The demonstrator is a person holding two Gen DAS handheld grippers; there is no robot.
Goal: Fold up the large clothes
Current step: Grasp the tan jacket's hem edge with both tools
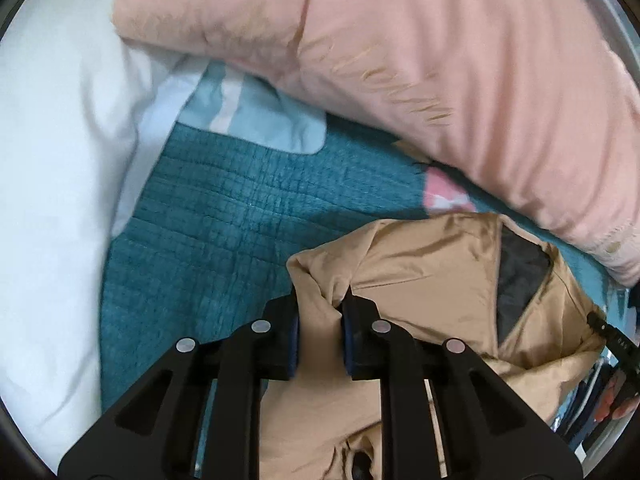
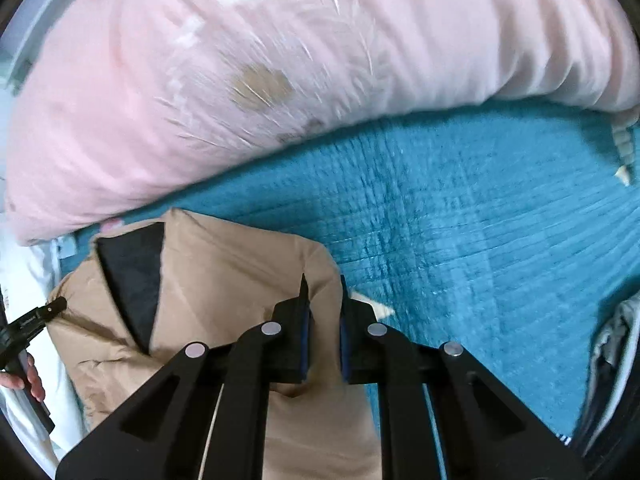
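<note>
Left wrist view: left gripper (image 1: 320, 300) pinching tan jacket (image 1: 420, 280) edge; right gripper (image 2: 322, 292) likewise pinching it. Folding barely begun, most folds left.

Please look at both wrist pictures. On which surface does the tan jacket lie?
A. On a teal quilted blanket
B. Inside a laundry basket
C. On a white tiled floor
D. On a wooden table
A: the tan jacket rests on the teal quilted blanket, whose textured cloth shows around the garment in both views, with a pink duvet behind it.
</note>
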